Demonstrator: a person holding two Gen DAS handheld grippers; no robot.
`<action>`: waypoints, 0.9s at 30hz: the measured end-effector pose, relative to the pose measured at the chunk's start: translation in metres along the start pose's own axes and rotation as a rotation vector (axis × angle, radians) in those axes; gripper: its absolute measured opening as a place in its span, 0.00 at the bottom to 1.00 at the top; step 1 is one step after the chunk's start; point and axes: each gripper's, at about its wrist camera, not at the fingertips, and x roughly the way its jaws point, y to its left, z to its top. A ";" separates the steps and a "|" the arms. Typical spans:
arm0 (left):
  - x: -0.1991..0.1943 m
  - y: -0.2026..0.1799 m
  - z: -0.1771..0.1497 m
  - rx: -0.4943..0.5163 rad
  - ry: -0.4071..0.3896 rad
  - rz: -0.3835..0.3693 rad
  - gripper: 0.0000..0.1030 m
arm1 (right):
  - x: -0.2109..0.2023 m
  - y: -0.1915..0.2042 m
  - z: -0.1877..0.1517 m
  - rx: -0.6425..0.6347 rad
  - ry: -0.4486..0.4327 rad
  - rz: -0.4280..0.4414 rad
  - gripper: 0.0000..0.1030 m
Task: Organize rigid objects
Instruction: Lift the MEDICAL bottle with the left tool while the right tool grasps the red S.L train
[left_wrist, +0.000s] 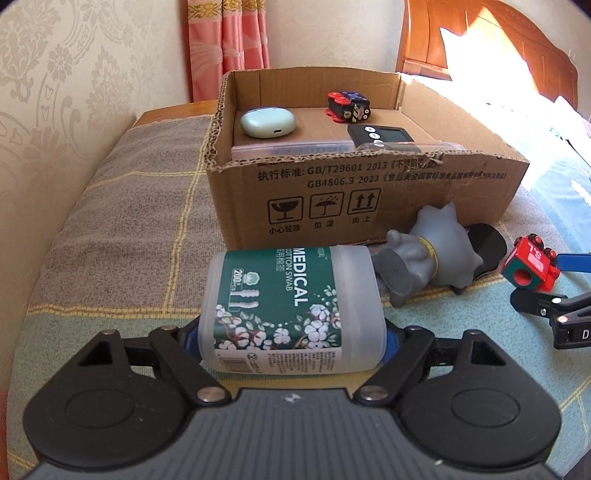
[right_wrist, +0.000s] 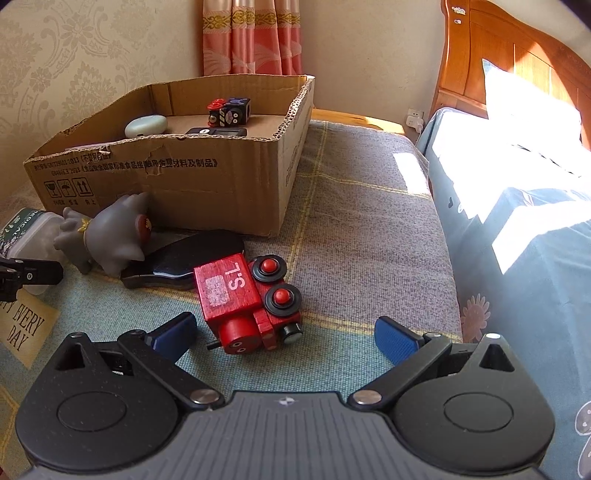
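The left tongs (left_wrist: 291, 332) clamp the translucent cotton-swab tub with the green label (left_wrist: 288, 306), lying sideways before the open cardboard box (left_wrist: 369, 192). The right tongs (right_wrist: 284, 336) stand open, straddling the toppled red wooden toy train (right_wrist: 247, 299) for pickup.

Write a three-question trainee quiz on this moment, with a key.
1. True or false: the left gripper is shut on the swab jar.
2. What lies between the right gripper's open jaws?
3. Multiple choice: the earbud case is A) in the box, B) on the blanket, C) under the grey figurine.

Key: 1 true; 2 the red toy train; 3 A.
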 end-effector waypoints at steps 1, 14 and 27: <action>0.000 0.001 0.000 -0.005 0.002 0.003 0.81 | 0.001 0.004 0.001 -0.021 0.002 0.018 1.00; 0.000 0.005 -0.001 -0.010 0.002 0.010 0.81 | 0.001 0.045 0.008 -0.194 0.030 0.169 1.00; 0.004 0.004 -0.001 -0.018 -0.020 0.030 0.89 | 0.000 0.039 0.004 -0.125 0.009 0.110 1.00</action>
